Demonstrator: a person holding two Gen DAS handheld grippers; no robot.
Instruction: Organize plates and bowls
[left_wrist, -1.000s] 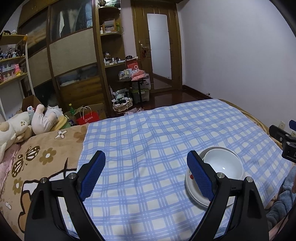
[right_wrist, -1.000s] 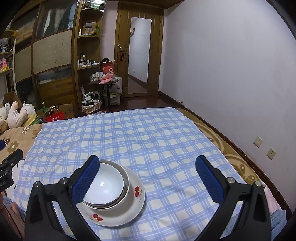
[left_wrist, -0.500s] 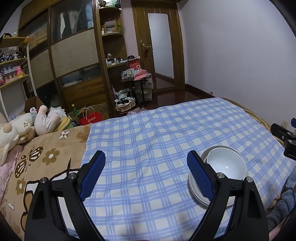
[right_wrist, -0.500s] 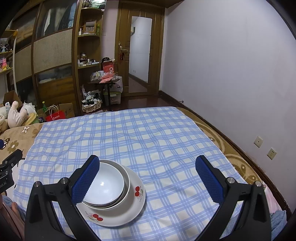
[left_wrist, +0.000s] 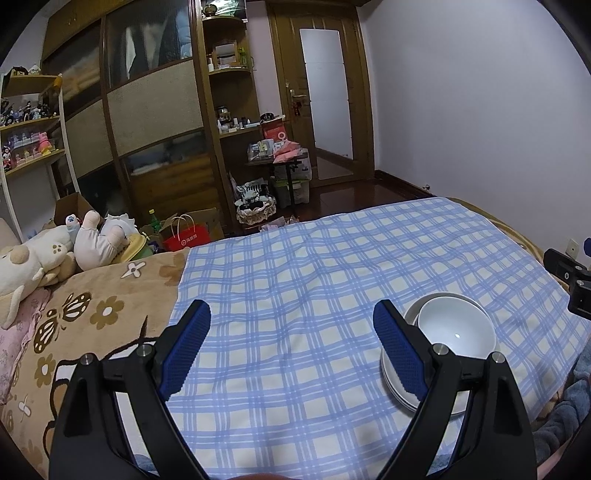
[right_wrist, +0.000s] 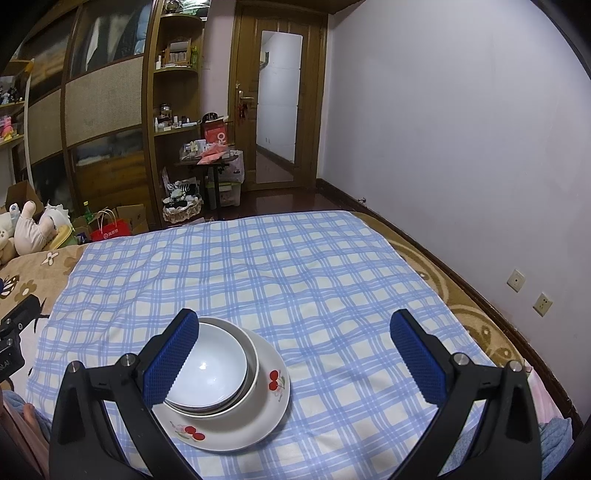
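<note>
Bedroom; bed covered with a blue-and-cream checked cloth (right_wrist: 295, 266), brown floral blanket (left_wrist: 92, 314) to its left, wooden wardrobe (left_wrist: 147, 110) and door (right_wrist: 277, 107) behind.

Stack sits on the near part of the cloth, toward its left in the right wrist view. Bottom: cherry-print plate (right_wrist: 258, 413), lying flat. On it: a larger bowl (right_wrist: 252, 363), only its rim showing, with a white bowl (right_wrist: 210, 365) nested inside. Both bowls upright, mouths up. All pieces round, so no long axis to record.

Left gripper (left_wrist: 291, 347): jaws spread wide, nothing between them, only cloth beneath. Its right finger overlaps the stack in view; contact cannot be told.

Right gripper (right_wrist: 295, 354): jaws wide apart, holding nothing. Left finger in front of the bowls' near-left rim; contact unclear.
</note>
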